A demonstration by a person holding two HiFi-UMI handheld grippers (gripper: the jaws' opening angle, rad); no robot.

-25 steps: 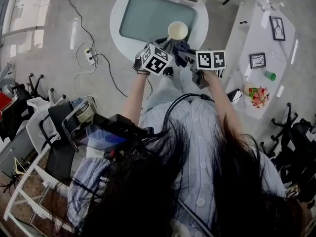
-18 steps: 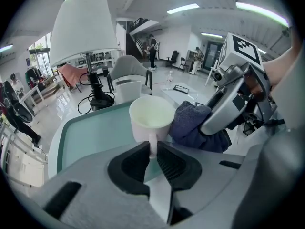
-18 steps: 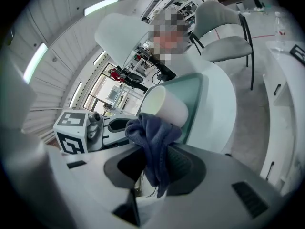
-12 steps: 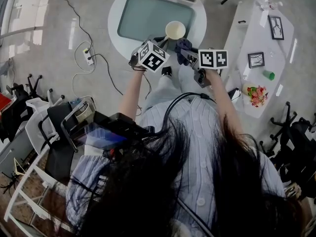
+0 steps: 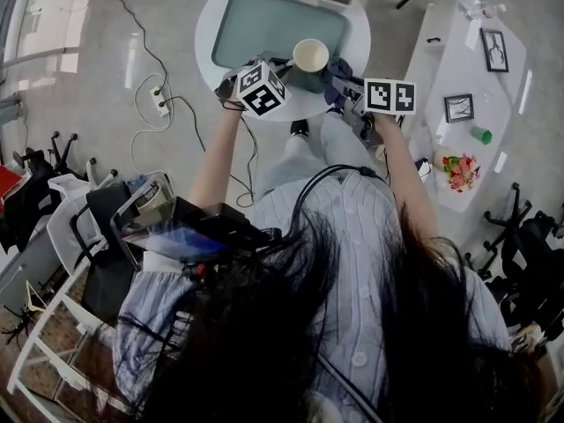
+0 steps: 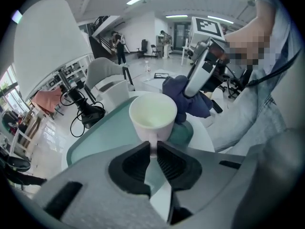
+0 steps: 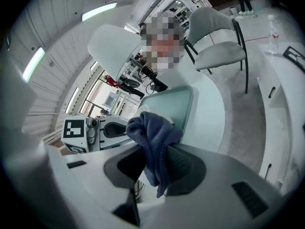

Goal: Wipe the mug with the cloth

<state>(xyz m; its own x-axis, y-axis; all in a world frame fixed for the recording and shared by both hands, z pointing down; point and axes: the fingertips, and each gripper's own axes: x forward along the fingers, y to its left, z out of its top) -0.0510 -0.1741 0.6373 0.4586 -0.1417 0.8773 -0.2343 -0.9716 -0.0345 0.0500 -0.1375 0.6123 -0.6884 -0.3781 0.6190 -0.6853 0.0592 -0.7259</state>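
Both arms have pushed forward in the last second. The mug point(image 6: 153, 114) is now over the near edge of the teal tray point(image 5: 251, 25), with the left gripper point(image 6: 153, 149) fingers clenched on its handle. The right gripper point(image 7: 153, 163) fingers are grasping the blue cloth point(image 7: 153, 130), which sits just beside the mug at its 3 o'clock. Wiping contact looks imminent.

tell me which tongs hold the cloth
The right tongs, shut on the dark blue cloth; the left tongs pinch the handle of the white mug.
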